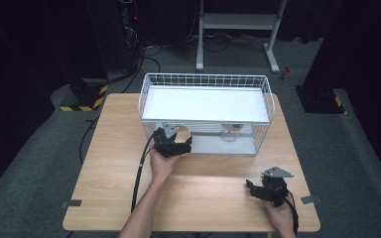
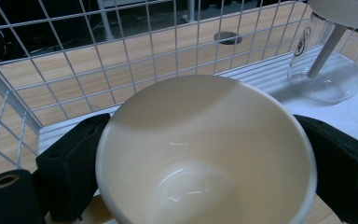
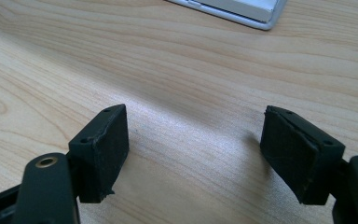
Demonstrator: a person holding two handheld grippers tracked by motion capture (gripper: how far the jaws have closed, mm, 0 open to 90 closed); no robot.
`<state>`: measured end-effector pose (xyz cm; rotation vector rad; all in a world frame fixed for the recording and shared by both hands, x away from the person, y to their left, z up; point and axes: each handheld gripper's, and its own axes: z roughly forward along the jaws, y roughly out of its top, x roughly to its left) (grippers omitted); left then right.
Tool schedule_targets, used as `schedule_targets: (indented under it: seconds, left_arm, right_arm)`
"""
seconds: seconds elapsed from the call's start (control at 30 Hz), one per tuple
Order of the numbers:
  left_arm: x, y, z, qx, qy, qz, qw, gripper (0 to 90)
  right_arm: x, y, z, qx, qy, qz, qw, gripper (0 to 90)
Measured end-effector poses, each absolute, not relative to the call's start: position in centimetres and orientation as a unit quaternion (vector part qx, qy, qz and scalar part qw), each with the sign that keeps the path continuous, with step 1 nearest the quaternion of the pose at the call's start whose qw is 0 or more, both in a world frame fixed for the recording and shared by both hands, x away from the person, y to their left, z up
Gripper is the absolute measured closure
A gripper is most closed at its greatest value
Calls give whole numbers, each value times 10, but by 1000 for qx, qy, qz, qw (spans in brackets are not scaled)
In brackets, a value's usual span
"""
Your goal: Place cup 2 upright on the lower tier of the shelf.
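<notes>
Cream bowl (image 2: pixel 205 154), empty, in left gripper's (image 1: pixel 174 144) clamp beside wire basket (image 1: pixel 268 94); right gripper (image 3: pixel 196 154) agape.

Your left claw (image 1: pixel 174 145), mid-frame in the high view, is matte black with a grey three-cornered plate on top and a thick black cable trailing down toward the bottom edge. The right claw (image 1: pixel 258 191), lower right, looks the same. Up close, its blocky black pads (image 3: pixel 103 150) have small screw holes and brass-ringed pivots. Forearms bare, no sleeves.
</notes>
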<state>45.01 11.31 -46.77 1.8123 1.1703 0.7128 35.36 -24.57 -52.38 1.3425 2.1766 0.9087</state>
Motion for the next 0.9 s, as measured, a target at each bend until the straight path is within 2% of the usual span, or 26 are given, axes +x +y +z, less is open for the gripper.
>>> schedule_targets:
  seconds: [0.37,0.9]
  left_arm:
    - [450,113,-467,724,468,283,420,18]
    - [443,116,-460,722,466,279,428,32]
  right_arm:
    - [354,-246,-524,483,784,327,212,236]
    - [354,-246,-524,483,784,327,212,236]
